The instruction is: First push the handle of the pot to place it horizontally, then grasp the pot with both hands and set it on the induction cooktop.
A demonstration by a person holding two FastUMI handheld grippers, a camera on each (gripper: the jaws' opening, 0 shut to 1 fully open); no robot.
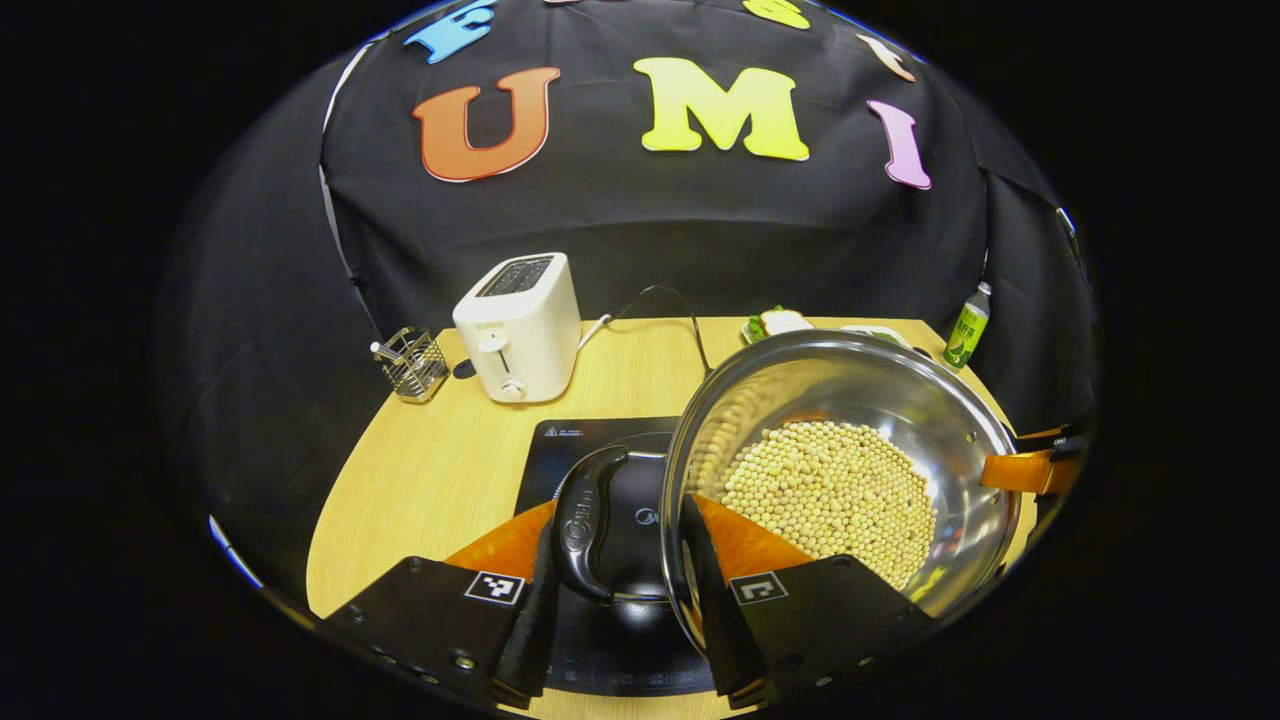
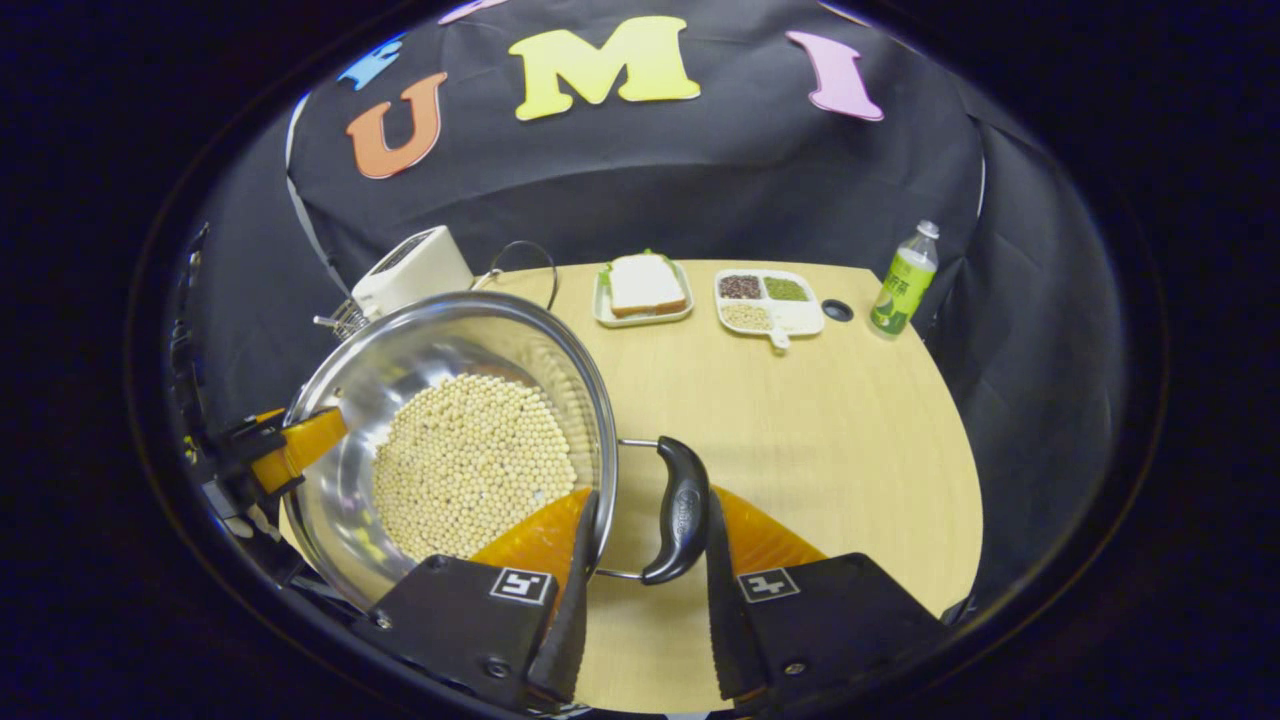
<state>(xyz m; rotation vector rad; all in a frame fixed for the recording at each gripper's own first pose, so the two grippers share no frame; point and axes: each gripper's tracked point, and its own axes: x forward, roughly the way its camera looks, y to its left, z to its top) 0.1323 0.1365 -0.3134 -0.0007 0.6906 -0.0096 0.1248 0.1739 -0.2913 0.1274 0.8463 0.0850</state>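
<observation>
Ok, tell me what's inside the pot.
The pot holds a layer of pale round beans over most of its base. The beans hide the base beneath them, and the right gripper's finger covers their near edge.

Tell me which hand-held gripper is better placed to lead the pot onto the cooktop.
Probably left: the left hand-held gripper clamps a pot handle directly above the induction cooktop; the right hand-held gripper hangs over bare table.

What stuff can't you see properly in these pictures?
- Induction cooktop, left gripper view: the pot and left gripper cover most of it.
- Toaster, right gripper view: partly behind the pot's rim.
- Bottle label: too small.
- Pot's underside: hidden, so touching the cooktop is unclear.
</observation>
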